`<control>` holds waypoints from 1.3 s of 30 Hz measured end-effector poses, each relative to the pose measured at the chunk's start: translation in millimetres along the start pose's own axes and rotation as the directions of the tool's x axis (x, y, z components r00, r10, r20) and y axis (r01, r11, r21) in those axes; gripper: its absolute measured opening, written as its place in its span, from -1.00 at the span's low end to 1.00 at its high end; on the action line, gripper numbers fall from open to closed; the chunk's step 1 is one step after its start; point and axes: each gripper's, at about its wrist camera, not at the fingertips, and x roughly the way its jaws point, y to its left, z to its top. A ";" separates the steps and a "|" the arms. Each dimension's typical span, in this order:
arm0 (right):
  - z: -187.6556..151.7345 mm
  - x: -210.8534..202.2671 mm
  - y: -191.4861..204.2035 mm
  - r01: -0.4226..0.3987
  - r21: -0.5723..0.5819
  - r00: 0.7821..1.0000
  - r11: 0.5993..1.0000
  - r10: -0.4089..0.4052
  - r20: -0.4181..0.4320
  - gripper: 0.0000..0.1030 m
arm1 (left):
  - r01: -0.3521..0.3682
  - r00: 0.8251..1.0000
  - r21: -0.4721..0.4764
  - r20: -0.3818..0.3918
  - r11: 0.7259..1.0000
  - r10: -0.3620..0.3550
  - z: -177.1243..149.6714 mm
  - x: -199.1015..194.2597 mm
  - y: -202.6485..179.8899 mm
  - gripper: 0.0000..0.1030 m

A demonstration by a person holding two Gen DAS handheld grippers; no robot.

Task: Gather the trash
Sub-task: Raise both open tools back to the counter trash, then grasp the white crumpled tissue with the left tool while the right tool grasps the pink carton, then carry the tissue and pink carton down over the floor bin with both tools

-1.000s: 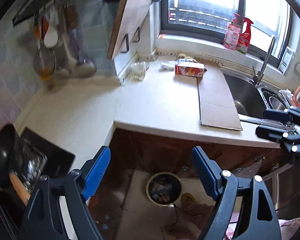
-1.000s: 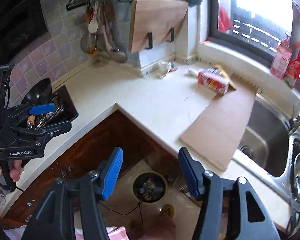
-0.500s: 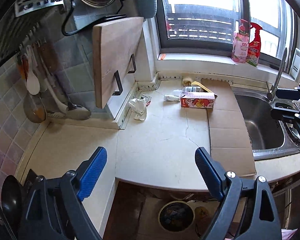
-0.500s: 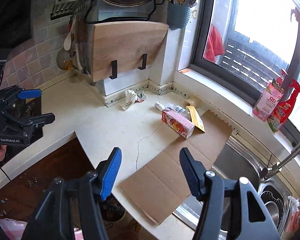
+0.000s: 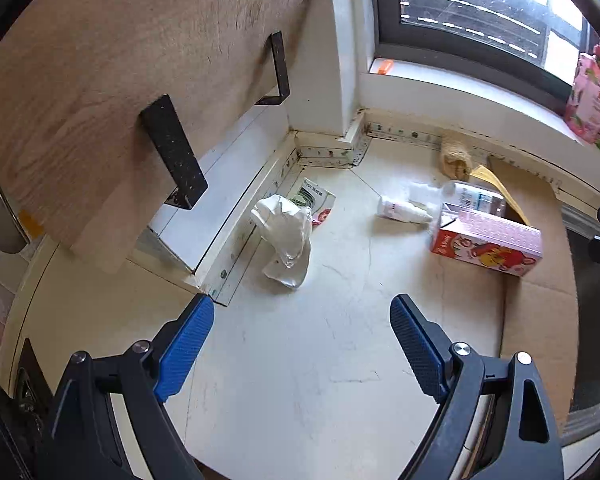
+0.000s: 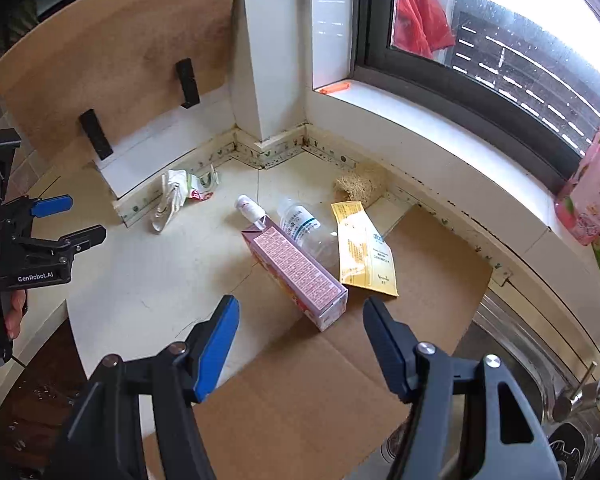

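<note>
Your left gripper (image 5: pixel 302 316) hangs released over the pale countertop (image 5: pixel 300 360), nothing between its jaws; the crumpled white wrapper (image 5: pixel 286 236) lies just beyond it, near the hanging cutting board (image 5: pixel 120 80). Your right gripper (image 6: pixel 300 316) has just been spreading wider and grips nothing; the pink juice carton (image 6: pixel 296 268) lies right ahead of its tips, half on the cardboard sheet (image 6: pixel 312 392). Behind the carton lie a clear plastic bottle (image 6: pixel 304 228), a small white bottle (image 6: pixel 250 206) and a yellow packet (image 6: pixel 364 256).
</note>
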 end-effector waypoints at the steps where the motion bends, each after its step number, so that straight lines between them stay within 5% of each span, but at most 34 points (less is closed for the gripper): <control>1: 2.3 12.5 -1.9 0.000 -0.006 1.000 1.000 0.000 -0.010 0.26 | -0.017 1.000 0.004 -0.004 1.000 0.017 4.5 11.4 -0.8 0.72; 16: 4.9 121.7 11.6 0.032 -0.187 0.992 0.982 -0.055 -0.117 0.26 | -0.105 0.990 0.113 -0.079 0.988 0.114 26.7 114.3 -6.8 0.72; 21: -0.7 129.4 15.0 -0.040 -0.185 0.990 0.982 0.014 -0.139 -0.21 | -0.126 0.985 0.105 -0.103 0.986 0.137 35.9 141.9 -5.8 0.72; 26: -2.1 118.7 11.9 -0.110 -0.102 0.988 0.989 0.098 -0.119 -0.28 | -0.134 0.981 0.081 -0.131 0.988 0.144 43.5 165.2 -5.5 0.72; 29: -2.5 111.7 8.0 -0.170 -0.037 0.980 0.985 0.165 -0.110 -0.28 | -0.118 0.980 0.058 -0.153 0.991 0.126 44.7 175.2 -5.3 0.47; 33: -4.2 100.6 7.6 -0.215 -0.002 0.973 0.977 0.214 -0.090 -0.28 | -0.078 0.980 0.002 -0.181 0.997 0.077 44.0 183.0 -0.3 -0.48; 39: -11.5 86.6 10.1 -0.242 0.026 0.967 0.970 0.243 -0.074 -0.28 | -0.026 0.986 -0.019 -0.166 0.999 0.023 34.7 167.5 -0.9 -0.59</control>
